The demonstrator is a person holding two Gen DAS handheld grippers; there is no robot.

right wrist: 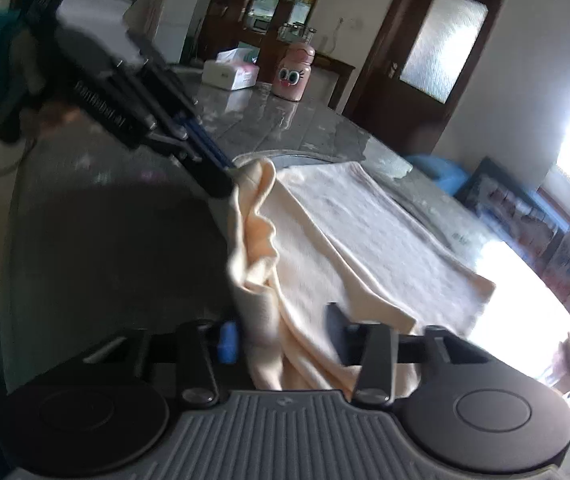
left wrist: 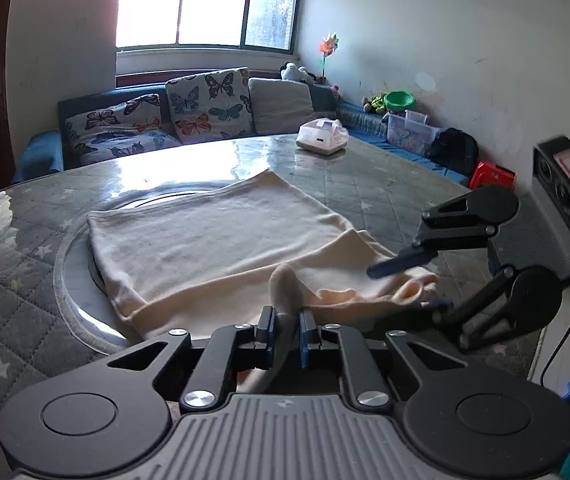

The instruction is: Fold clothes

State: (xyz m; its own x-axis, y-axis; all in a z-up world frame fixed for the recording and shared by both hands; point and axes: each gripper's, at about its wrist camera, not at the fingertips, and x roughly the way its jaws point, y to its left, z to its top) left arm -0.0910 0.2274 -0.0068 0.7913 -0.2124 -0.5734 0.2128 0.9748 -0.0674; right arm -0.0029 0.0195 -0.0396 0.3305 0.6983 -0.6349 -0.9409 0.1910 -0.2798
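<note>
1. Left wrist view: the left gripper (left wrist: 286, 330) had its jaws clamped on a raised pinch of the cream garment (left wrist: 221, 248), the cloth running back between the blue pads toward the camera.
2. Same view: most of the cream garment lay flat on the worktop (left wrist: 385, 184), partly over a round glass turntable (left wrist: 73, 280) set into the grey quilted cover with star motifs.
3. Same view: the right gripper (left wrist: 421, 280) reached in from the right, its jaws apart, one blue finger above the rumpled near corner of the garment and the other low beside it.
4. Right wrist view: the right gripper (right wrist: 281, 336) showed its jaws wide apart with folds of the cream garment (right wrist: 365, 236) draped between them but not pinched; this view was blurred.
5. Same view: the left gripper (right wrist: 227, 168) held a bunched edge of the garment lifted off the worktop (right wrist: 305, 128), its jaws closed on the cloth.
6. Background, left wrist view: a white tissue pack (left wrist: 322, 138) stood at the far side of the worktop, before a sofa with butterfly cushions (left wrist: 209, 104).
7. Background, right wrist view: a pink jar with cartoon eyes (right wrist: 294, 72) and a tissue box (right wrist: 231, 74) stood at the far end of the worktop.
</note>
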